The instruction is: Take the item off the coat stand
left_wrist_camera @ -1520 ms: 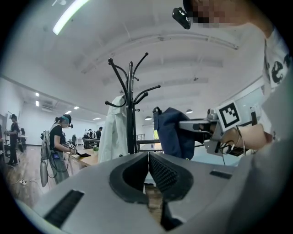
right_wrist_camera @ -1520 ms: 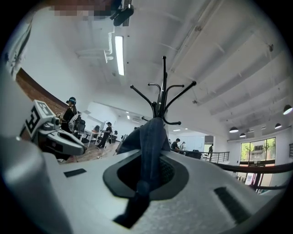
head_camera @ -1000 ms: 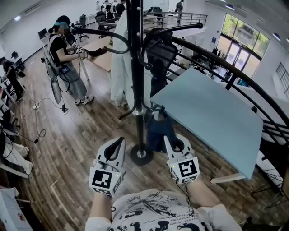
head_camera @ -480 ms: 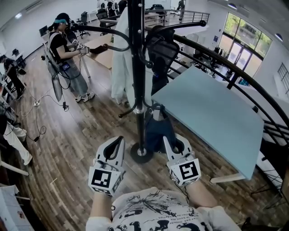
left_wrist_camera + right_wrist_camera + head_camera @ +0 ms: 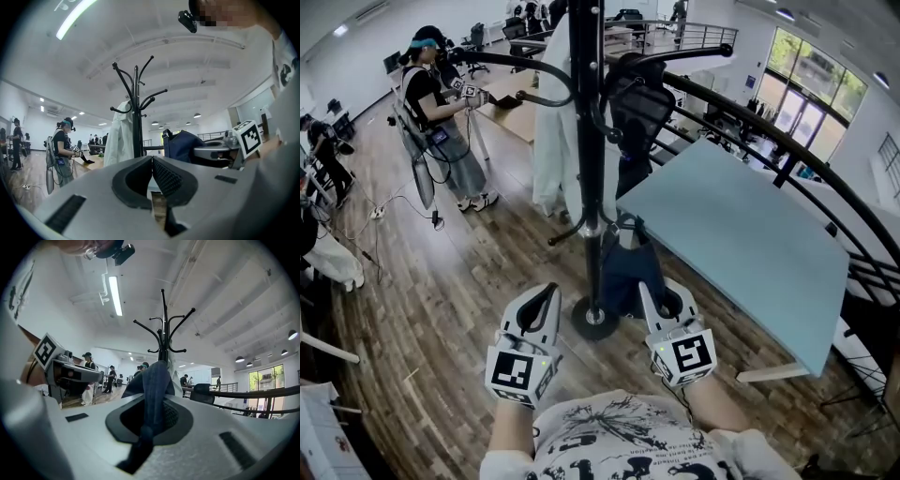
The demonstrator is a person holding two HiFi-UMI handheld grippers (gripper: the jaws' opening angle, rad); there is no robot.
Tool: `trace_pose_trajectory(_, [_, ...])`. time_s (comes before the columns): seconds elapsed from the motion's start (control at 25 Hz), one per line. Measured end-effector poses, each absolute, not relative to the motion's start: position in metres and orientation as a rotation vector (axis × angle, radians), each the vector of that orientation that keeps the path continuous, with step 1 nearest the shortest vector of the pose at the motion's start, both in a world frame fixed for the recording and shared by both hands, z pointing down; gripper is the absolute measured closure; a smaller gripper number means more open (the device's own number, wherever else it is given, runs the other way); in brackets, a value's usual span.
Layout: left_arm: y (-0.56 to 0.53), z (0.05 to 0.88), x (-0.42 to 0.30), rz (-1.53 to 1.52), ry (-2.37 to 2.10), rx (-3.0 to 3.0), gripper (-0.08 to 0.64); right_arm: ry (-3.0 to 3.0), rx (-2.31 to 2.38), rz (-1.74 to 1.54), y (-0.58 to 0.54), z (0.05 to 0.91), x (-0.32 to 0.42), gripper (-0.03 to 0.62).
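A black coat stand (image 5: 586, 141) rises straight ahead of me, its round base (image 5: 594, 321) on the wood floor. A dark blue bag (image 5: 623, 270) hangs low beside the pole, its strap running up toward a low hook. My right gripper (image 5: 650, 291) is shut on the bag's blue strap (image 5: 154, 385), which passes between its jaws in the right gripper view. My left gripper (image 5: 547, 292) sits left of the base, shut with nothing in it (image 5: 151, 159). The bag (image 5: 185, 145) shows to its right in the left gripper view.
A white coat (image 5: 553, 141) hangs on the stand's far side. A pale blue table (image 5: 741, 244) stands close on the right, with a curved black railing (image 5: 787, 159) behind it. A person (image 5: 441, 122) with grippers stands at the back left. A black office chair (image 5: 633, 103) is behind the stand.
Both grippers stay where they were, the right one still on the strap. My view has shifted slightly, and a person at the left edge has moved.
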State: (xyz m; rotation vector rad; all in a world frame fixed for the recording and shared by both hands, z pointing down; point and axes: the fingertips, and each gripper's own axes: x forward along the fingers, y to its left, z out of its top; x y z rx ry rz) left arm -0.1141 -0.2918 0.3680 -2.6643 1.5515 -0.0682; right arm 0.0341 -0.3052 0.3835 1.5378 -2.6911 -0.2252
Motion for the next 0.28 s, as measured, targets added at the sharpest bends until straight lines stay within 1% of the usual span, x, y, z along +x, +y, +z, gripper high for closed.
trace_pose_trajectory(0.28, [-0.2932, 0.3694, -0.1127, -0.069, 1.539, -2.660, 0.555, -2.681, 1.555, -0.211, -0.3074, 0.3846, 0.0390, 0.589])
